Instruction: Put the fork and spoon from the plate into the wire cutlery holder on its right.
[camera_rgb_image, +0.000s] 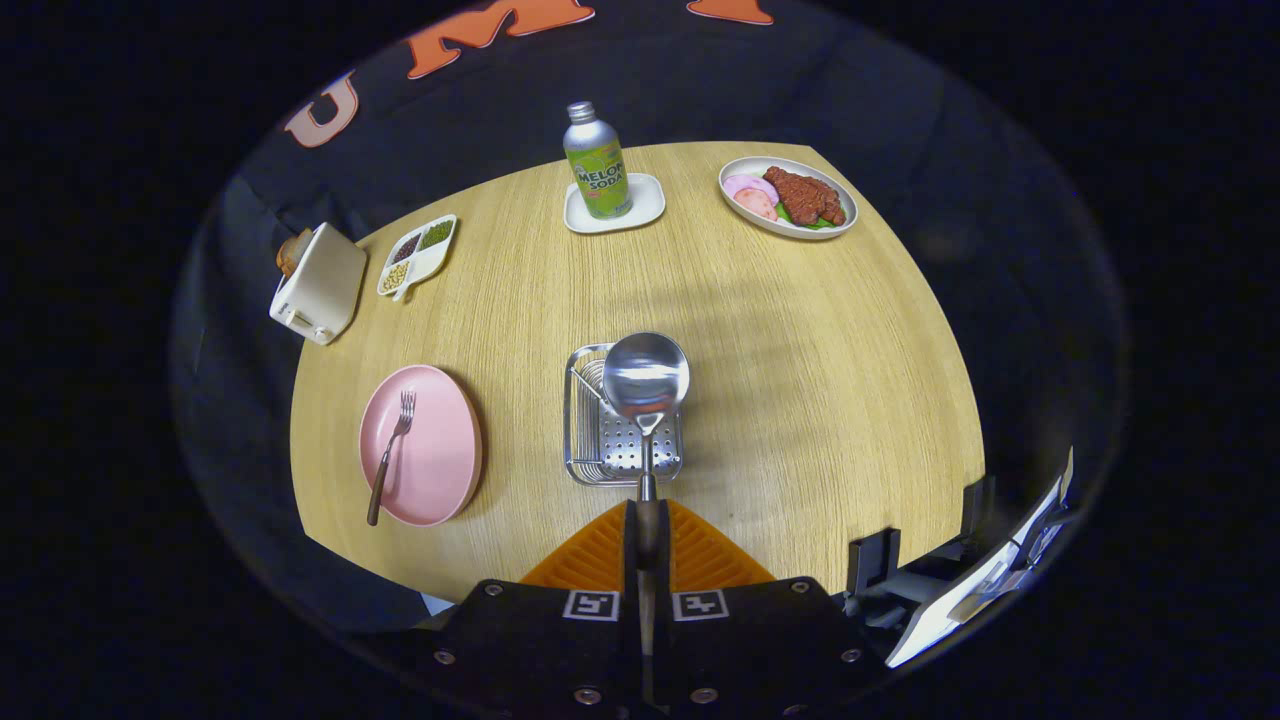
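One of the two pieces is on its way: the spoon (645, 385) is pinched by its handle between the gripper (646, 530) fingers, bowl hanging over the wire cutlery holder (590, 455), seemingly not yet lowered in. The fork (390, 455) lies untouched on the pink plate (440, 470), left of the holder.

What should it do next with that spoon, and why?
Probably lower the spoon into the holder and let go. The hand-held gripper is shut on its handle, and the bowl hangs right over the holder. The fork lies on the plate, to fetch afterwards.
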